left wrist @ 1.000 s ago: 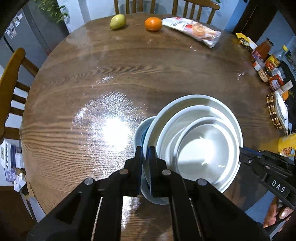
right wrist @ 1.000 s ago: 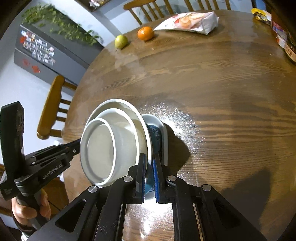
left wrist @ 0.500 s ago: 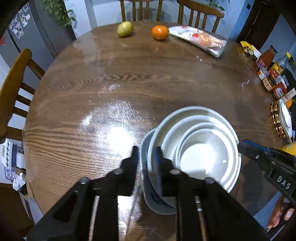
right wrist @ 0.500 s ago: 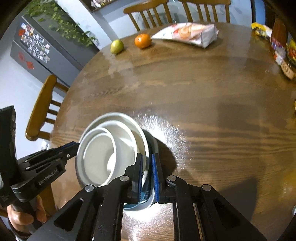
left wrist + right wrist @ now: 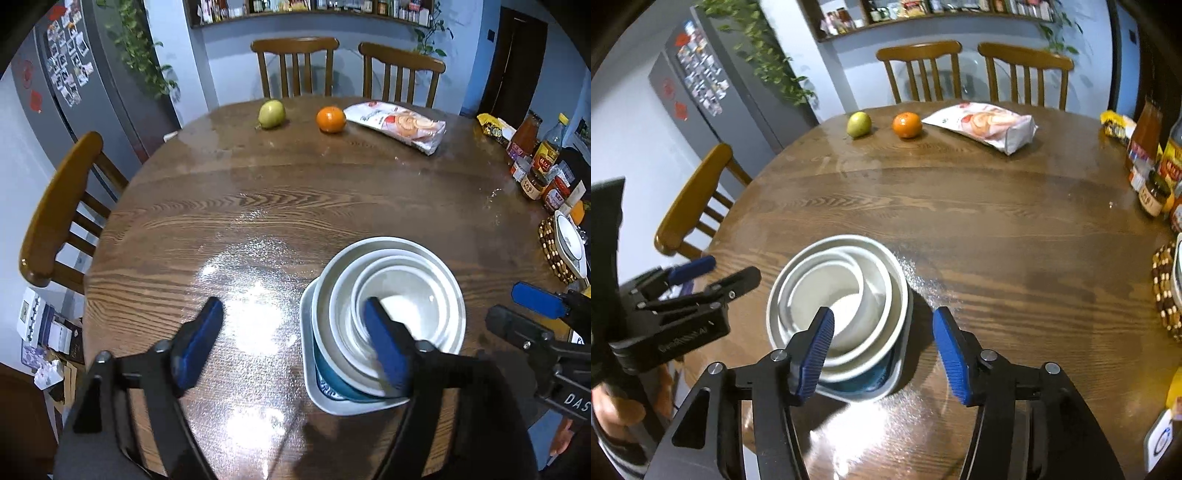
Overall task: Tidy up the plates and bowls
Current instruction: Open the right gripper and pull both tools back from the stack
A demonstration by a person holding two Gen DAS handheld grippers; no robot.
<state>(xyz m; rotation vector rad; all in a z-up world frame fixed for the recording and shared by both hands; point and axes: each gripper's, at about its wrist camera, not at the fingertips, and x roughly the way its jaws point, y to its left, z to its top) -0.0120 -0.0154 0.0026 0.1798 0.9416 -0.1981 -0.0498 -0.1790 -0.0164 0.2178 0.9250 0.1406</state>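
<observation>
A stack of nested white bowls sits in a blue bowl on a pale squarish plate near the front of the round wooden table. The stack also shows in the right wrist view. My left gripper is open and empty, raised above the stack's left side. My right gripper is open and empty, raised above the stack's right side. Each gripper shows in the other's view: the left one, the right one.
A pear, an orange and a snack bag lie at the far edge. Jars and bottles stand at the right edge, with a small dish on a beaded mat. Wooden chairs surround the table.
Both grippers were shut on the stack's rim; now both are open and have drawn back and up. The stack rests on the table.
</observation>
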